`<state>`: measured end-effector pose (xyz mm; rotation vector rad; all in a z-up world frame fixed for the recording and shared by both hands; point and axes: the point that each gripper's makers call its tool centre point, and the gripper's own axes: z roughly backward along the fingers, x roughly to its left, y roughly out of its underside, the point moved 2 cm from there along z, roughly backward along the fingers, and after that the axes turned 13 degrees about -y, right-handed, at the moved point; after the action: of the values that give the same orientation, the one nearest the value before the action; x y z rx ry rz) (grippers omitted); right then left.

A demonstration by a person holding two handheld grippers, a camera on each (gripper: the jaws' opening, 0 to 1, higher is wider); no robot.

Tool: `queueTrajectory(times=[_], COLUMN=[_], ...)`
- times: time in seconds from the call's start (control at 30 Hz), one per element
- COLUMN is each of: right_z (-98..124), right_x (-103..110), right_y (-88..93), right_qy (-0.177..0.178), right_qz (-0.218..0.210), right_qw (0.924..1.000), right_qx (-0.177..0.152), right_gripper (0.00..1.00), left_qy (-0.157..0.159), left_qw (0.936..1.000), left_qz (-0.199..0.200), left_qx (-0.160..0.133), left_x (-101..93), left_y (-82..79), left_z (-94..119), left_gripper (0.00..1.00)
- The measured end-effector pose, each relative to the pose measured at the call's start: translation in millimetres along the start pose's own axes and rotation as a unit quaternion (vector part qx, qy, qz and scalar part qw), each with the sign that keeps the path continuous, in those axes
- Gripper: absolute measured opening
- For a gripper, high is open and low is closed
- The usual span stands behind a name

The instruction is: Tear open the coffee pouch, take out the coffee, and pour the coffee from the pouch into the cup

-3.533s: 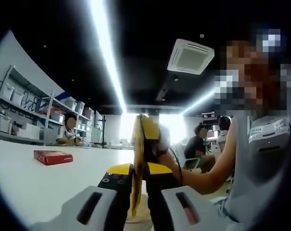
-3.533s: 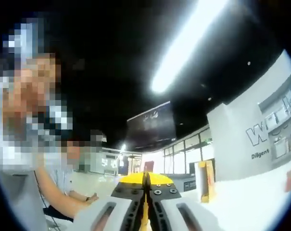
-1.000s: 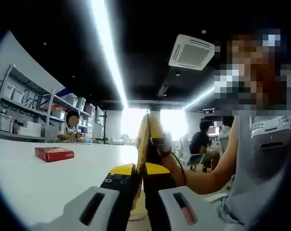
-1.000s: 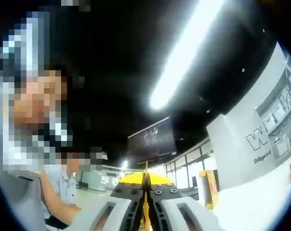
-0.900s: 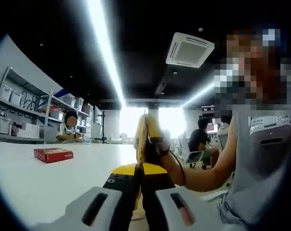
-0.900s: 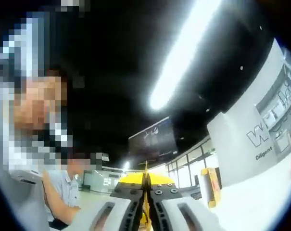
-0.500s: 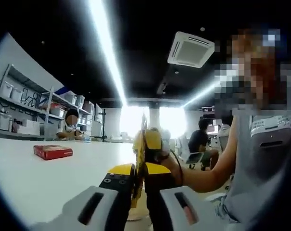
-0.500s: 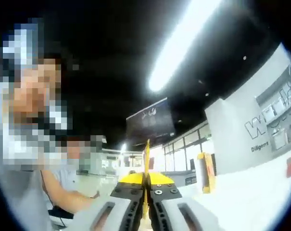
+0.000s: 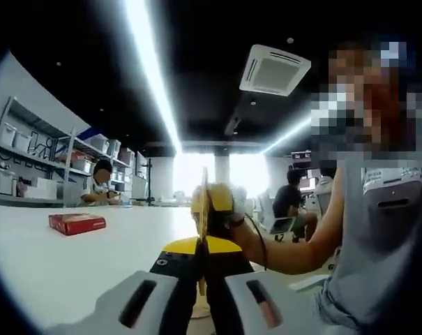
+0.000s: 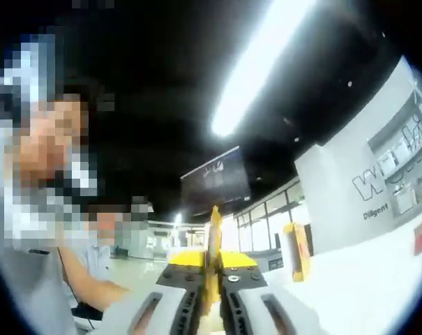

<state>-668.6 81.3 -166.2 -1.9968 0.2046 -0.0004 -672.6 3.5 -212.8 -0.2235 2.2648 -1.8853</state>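
Overhead, strip lights glare as I pinch the yellow coffee pouch [image 9: 203,209] edge-on in my left tool [image 9: 199,259], its jaws closed on the lower edge. My right tool [image 10: 212,276] is clamped on the pouch [image 10: 214,241] too, which rises between its tips. Gripping it from both sides looks like the setup for a tear. Just below my left tool, the cup [image 9: 199,307] waits on the white desk [image 9: 71,262]; a red box [image 9: 76,223] lies well off.

On the table [image 9: 71,265] a flat box [image 9: 77,223] lies far left, shelving [image 9: 29,167] behind it. The pouch [image 9: 202,209] stands edge-on between the left gripper [image 9: 199,269] jaws, the right gripper [image 9: 224,202] just behind it. A cup [image 9: 200,307] sits below.
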Motion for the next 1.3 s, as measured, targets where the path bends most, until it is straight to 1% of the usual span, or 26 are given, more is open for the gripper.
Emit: queueTrajectory(times=[0.07, 0.1, 0.17, 0.2, 0.23, 0.3, 0.33, 0.4, 0.5, 0.57, 0.63, 0.7, 0.73, 0.8, 0.83, 0.9, 0.97, 1.03, 1.07, 1.13, 1.2, 1.27, 1.3], right_z=[-0.7, -0.3, 2.5, 3.4, 3.8, 4.9, 6.1, 7.6, 9.2, 8.9, 8.5, 7.1, 6.6, 8.3, 7.5, 6.9, 6.0, 5.8, 6.6, 8.0, 9.6, 11.3, 11.9], right_x=[1.0, 1.4, 0.0, 0.0, 0.3, -0.2, -1.4, -0.6, 2.2, 4.0, 6.2, 7.0, 7.7, 6.1, 7.5, 9.1, 11.8, 13.4, 13.8, 13.5, 12.8, 12.6, 13.0], right_y=[-0.4, -1.8, -4.4, -6.3, -5.7, -1.7, -0.8, 0.1, 1.7, 2.3, 3.8, 2.1, 0.4, -0.9, -1.4, -1.9, -1.6, 0.0, -1.7, -1.8, -1.0, 1.4, 1.5], right_qy=[-0.002, -0.001, 0.000, -0.002, -0.005, -0.005, -0.003, -0.002, -0.006, -0.014, -0.028, -0.027, -0.029, -0.024, -0.025, -0.021, -0.020, -0.017, -0.015, -0.014, -0.013, -0.014, -0.013], right_qz=[0.001, 0.002, 0.005, 0.001, -0.005, -0.008, -0.009, -0.016, -0.023, -0.029, -0.044, -0.034, -0.034, -0.023, -0.022, -0.016, -0.010, -0.006, -0.004, -0.005, -0.007, -0.011, -0.010], right_qw=[1.0000, 0.9999, 0.9996, 0.9991, 0.9989, 0.9987, 0.9987, 0.9984, 0.9984, 0.9987, 0.9985, 0.9990, 0.9990, 0.9993, 0.9993, 0.9994, 0.9995, 0.9996, 0.9998, 0.9999, 0.9999, 0.9998, 0.9997], right_qx=[-0.004, -0.011, -0.028, -0.042, -0.047, -0.049, -0.051, -0.054, -0.051, -0.040, -0.019, 0.004, 0.007, 0.017, 0.017, 0.021, 0.022, 0.021, 0.011, 0.005, -0.004, -0.009, -0.015], right_gripper=[0.03, 0.02, 0.02, 0.02, 0.02, 0.02, 0.02, 0.02, 0.04, 0.11, 0.17, 0.16, 0.13, 0.05, 0.04, 0.03, 0.02, 0.02, 0.02, 0.02, 0.02, 0.02, 0.02], left_qy=[-0.007, -0.007, -0.005, -0.004, -0.004, -0.002, 0.002, 0.006, 0.010, 0.012, 0.013, 0.009, 0.012, 0.011, 0.013, 0.008, 0.012, 0.013, 0.009, 0.001, 0.006, 0.007, 0.007], left_qw=[0.9998, 0.9997, 0.9995, 0.9994, 0.9995, 0.9997, 0.9999, 0.9999, 0.9999, 0.9999, 0.9999, 0.9999, 0.9998, 0.9992, 0.9988, 0.9983, 0.9981, 0.9979, 0.9978, 0.9978, 0.9984, 0.9992, 0.9992], left_qz=[0.020, 0.021, 0.029, 0.030, 0.029, 0.020, 0.006, 0.003, -0.004, -0.006, -0.002, -0.002, -0.003, -0.022, -0.028, -0.036, -0.026, -0.011, -0.011, -0.008, 0.003, -0.001, -0.002], left_qx=[0.000, -0.003, -0.012, -0.015, -0.015, -0.014, -0.013, -0.010, -0.004, -0.003, 0.002, 0.011, 0.016, 0.030, 0.039, 0.046, 0.054, 0.063, 0.065, 0.065, 0.056, 0.040, 0.039], left_x=[3.5, 4.0, 3.1, 2.7, 2.7, 2.0, 1.0, -1.2, -2.6, -3.5, -2.2, -0.3, -1.5, -2.5, -4.0, -3.3, -4.6, -4.2, -2.3, 1.2, -0.4, -1.7, -2.0], left_y=[-1.3, -3.0, -6.5, -7.2, -7.0, -5.3, -3.9, -2.5, -0.3, 0.4, 1.9, 1.6, 1.0, -1.1, -2.1, -5.0, -5.0, -1.9, -0.2, 1.1, -1.7, -5.4, -5.3], left_z=[0.1, 1.2, 2.8, 2.5, 2.1, 1.2, 0.9, 0.3, -0.6, -0.7, -1.7, -3.3, -3.9, -5.7, -7.0, -9.5, -9.4, -8.5, -8.2, -7.0, -5.3, -3.5, -4.0], left_gripper=[0.11, 0.13, 0.14, 0.14, 0.12, 0.08, 0.06, 0.05, 0.04, 0.04, 0.04, 0.04, 0.04, 0.04, 0.04, 0.04, 0.06, 0.11, 0.14, 0.16, 0.14, 0.07, 0.06])
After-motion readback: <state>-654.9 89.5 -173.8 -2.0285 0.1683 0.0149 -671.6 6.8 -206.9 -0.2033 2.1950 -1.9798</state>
